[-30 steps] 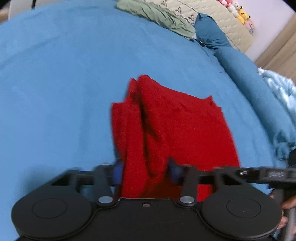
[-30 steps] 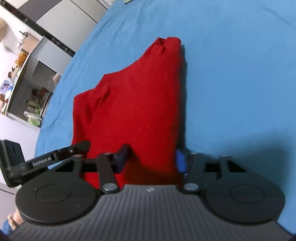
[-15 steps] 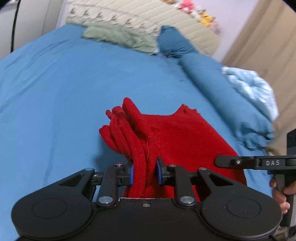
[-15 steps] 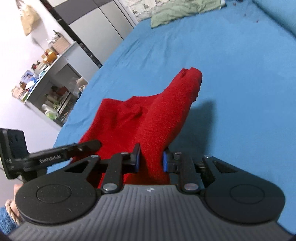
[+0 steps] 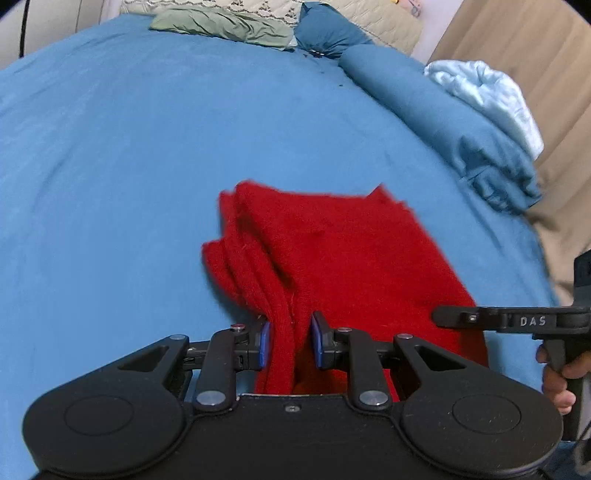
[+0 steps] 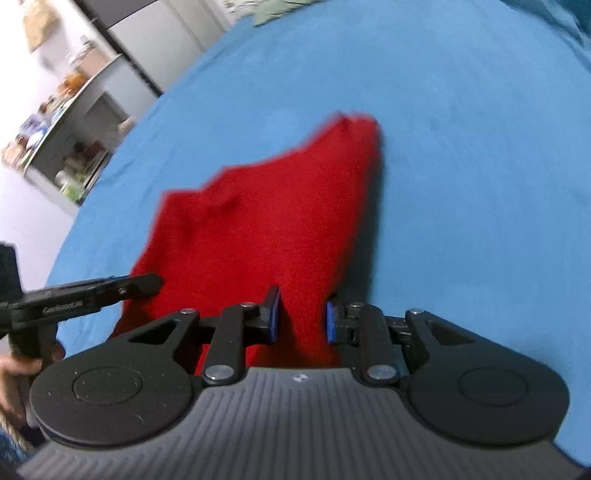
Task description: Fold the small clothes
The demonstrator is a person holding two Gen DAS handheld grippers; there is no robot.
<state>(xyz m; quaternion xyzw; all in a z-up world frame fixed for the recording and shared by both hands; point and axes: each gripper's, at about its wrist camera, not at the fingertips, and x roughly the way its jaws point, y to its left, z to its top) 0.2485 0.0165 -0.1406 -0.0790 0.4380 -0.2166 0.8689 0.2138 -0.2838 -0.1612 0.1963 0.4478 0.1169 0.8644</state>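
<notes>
Two fisheye wrist views show a red knitted garment (image 5: pixel 343 258) lying on a blue bedsheet (image 5: pixel 129 166). Left wrist view: the left gripper (image 5: pixel 290 341) has its blue-padded fingers (image 5: pixel 264 343) part open, with a bunched edge of the garment standing between them; cloth touches the left pad, while a dark gap shows beside the right pad, so a firm hold cannot be told. The rest of the garment spreads flat ahead and to the right, its layered folds visible at the near left edge. At right, the other tool's finger bears the white letters "DAS" (image 5: pixel 532 320), with a hand (image 5: pixel 556 380) on its handle. Beyond lie a green cloth (image 5: pixel 221 24), a dark blue rolled blanket (image 5: pixel 443 114) and a pale blue bundle (image 5: pixel 487 96). Right wrist view (blurred): the right gripper (image 6: pixel 301 319) is likewise part open, its pads flanking a raised ridge of the garment (image 6: pixel 258 221), which tapers toward a far corner. At left, the opposite tool carries small lettering (image 6: pixel 61 308) too blurred to read surely. A shelf unit (image 6: pixel 70 147) holds assorted small items, not identifiable.
</notes>
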